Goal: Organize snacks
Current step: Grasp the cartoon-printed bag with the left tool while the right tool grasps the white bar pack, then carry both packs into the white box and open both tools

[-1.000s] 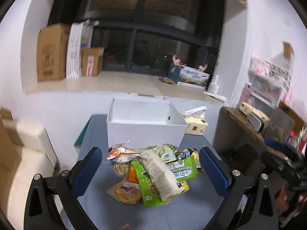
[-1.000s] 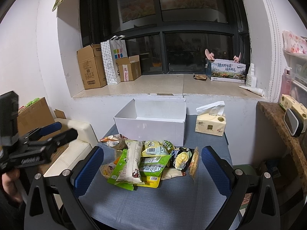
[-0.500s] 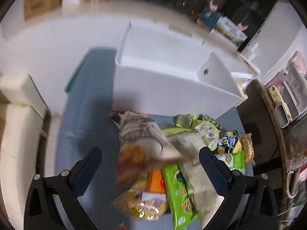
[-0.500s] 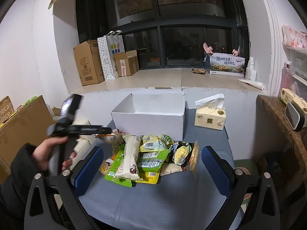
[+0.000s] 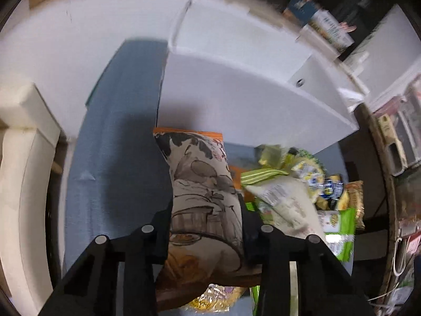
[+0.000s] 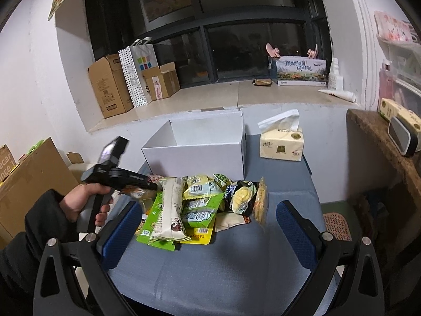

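My left gripper [image 5: 205,218] is shut on a beige and orange snack bag [image 5: 202,189], at the left end of the snack pile [image 5: 297,194], just in front of the white open box [image 5: 250,100]. In the right wrist view the left gripper [image 6: 147,184] sits over the pile's left end, with the bag [image 6: 134,191] partly hidden under it. The pile [image 6: 200,205] lies on the blue table [image 6: 223,268] before the white box [image 6: 200,152]. My right gripper [image 6: 208,234] is open and empty, hovering over the table's near side.
A tissue box [image 6: 281,144] stands right of the white box. Cardboard boxes [image 6: 110,89] and a paper bag [image 6: 136,73] sit on the window ledge. A wooden shelf [image 6: 381,142] is at the right, a cardboard box [image 6: 29,179] at the left.
My left gripper dropped down to the pile's left end and shut on the beige and orange snack bag. The right gripper stayed almost still.
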